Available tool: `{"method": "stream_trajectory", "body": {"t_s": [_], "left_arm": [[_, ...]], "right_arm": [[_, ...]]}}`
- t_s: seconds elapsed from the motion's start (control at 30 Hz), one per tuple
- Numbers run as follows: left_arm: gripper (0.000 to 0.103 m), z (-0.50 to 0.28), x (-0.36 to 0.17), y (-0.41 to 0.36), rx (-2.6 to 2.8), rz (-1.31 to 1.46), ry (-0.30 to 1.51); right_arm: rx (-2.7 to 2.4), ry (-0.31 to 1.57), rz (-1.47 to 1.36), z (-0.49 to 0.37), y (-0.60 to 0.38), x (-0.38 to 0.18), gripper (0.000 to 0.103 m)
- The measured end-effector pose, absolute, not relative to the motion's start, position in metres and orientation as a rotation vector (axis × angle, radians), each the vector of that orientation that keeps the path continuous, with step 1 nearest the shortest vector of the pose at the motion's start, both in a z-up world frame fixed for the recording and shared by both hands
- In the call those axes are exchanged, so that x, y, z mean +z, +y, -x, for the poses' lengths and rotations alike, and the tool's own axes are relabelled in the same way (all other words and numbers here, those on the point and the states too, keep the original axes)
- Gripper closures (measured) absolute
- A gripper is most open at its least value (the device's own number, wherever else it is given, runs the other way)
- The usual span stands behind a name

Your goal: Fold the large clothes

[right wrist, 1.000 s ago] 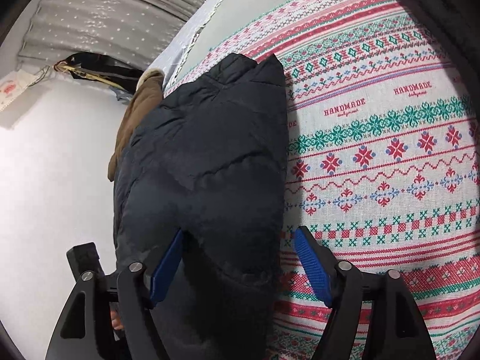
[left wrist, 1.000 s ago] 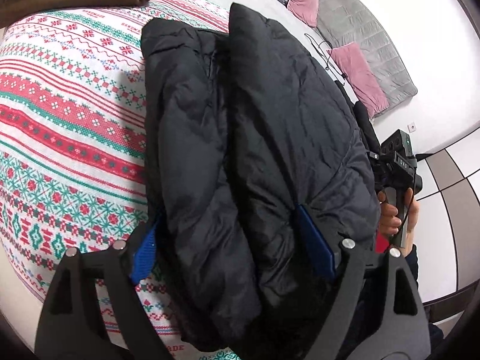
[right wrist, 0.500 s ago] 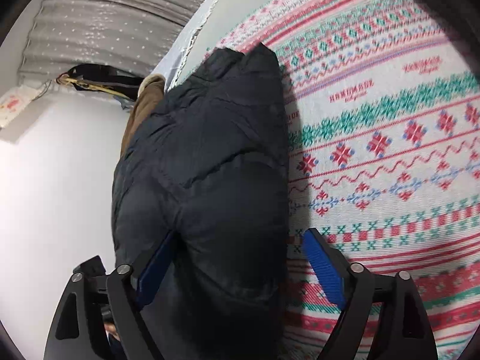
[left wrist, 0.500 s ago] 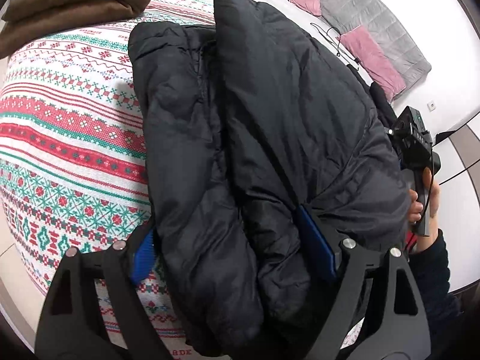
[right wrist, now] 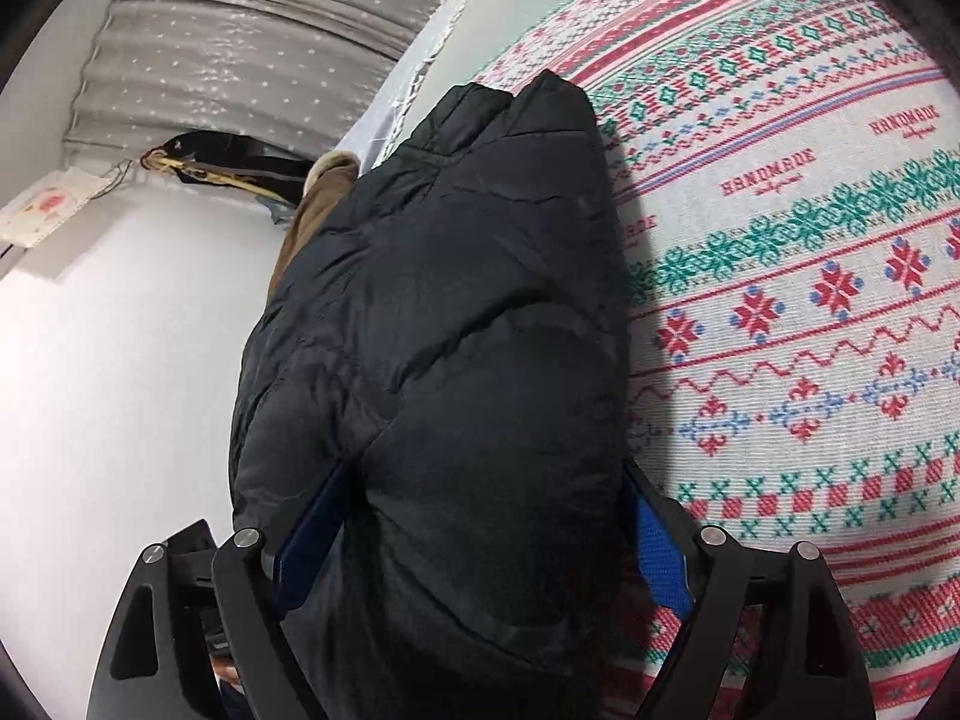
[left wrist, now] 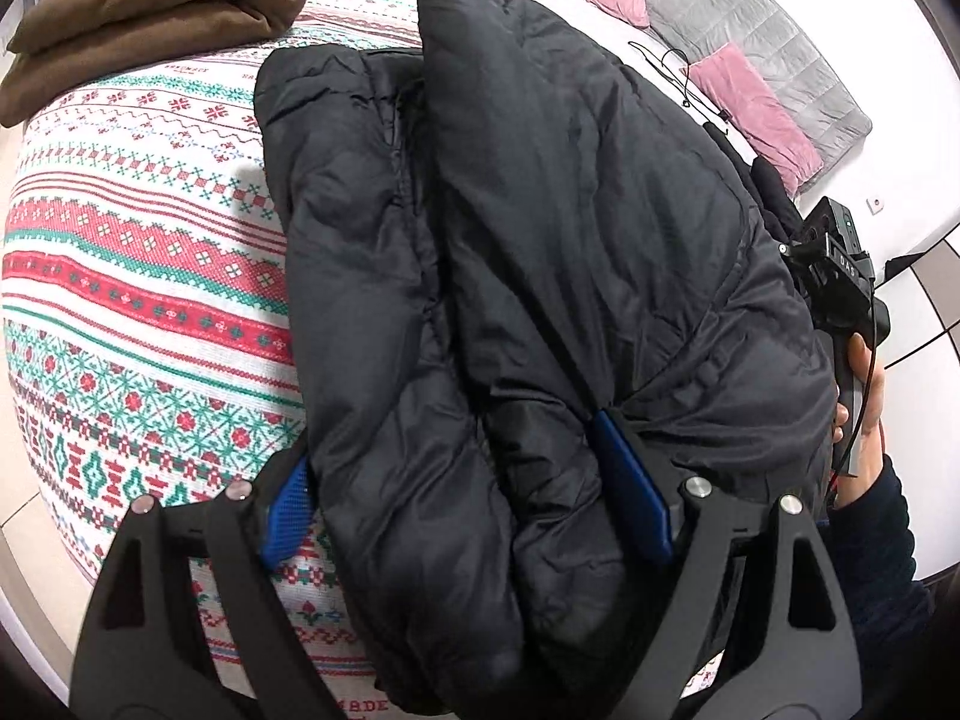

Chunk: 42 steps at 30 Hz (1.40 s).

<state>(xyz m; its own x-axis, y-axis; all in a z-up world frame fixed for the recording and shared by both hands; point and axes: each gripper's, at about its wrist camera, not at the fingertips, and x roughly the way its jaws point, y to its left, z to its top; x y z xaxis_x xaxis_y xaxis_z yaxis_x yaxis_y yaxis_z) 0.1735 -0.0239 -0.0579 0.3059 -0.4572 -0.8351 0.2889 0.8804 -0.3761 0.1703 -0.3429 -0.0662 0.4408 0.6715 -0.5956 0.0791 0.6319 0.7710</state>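
A black puffer jacket (left wrist: 540, 252) lies folded lengthwise on the patterned bedspread (left wrist: 120, 276). My left gripper (left wrist: 468, 510) has its jaws wide around the jacket's near end, with thick fabric bulging between the blue pads (left wrist: 630, 504). In the right wrist view the same jacket (right wrist: 456, 324) fills the gap of my right gripper (right wrist: 480, 546), whose jaws stand wide around its other edge. The right gripper's body (left wrist: 840, 276) and the hand holding it show at the jacket's right side in the left wrist view.
A folded brown garment (left wrist: 150, 18) lies at the bed's far left corner, also seen in the right wrist view (right wrist: 312, 210). Pink cushions (left wrist: 756, 114) and a grey quilted mat (left wrist: 750, 30) lie on the floor beyond. A grey curtain (right wrist: 240, 48) hangs behind the bed.
Both grippers have pushed further onto the jacket's edges, so more fabric sits between the jaws. The right side of the jacket has lifted slightly off the bedspread.
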Motion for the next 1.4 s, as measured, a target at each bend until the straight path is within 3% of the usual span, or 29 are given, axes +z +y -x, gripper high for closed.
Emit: {"method": "stream_trajectory", "body": {"t_s": [0.07, 0.57, 0.8, 1.4], "left_arm": [[0.019, -0.174, -0.057, -0.024, -0.496, 0.170, 1.161], [0.063, -0.167, -0.047, -0.009, -0.462, 0.160, 1.105], [0.081, -0.166, -0.040, -0.007, -0.438, 0.159, 1.080], [0.088, -0.160, -0.002, -0.015, -0.496, 0.284, 0.995]], "right_arm": [[0.423, 1.067, -0.819, -0.173, -0.340, -0.064, 0.023], [0.377, 1.026, -0.675, -0.181, -0.326, -0.043, 0.054], [0.348, 0.998, -0.591, -0.191, -0.310, -0.032, 0.062], [0.341, 0.843, -0.501, -0.195, -0.319, 0.014, 0.076]]}}
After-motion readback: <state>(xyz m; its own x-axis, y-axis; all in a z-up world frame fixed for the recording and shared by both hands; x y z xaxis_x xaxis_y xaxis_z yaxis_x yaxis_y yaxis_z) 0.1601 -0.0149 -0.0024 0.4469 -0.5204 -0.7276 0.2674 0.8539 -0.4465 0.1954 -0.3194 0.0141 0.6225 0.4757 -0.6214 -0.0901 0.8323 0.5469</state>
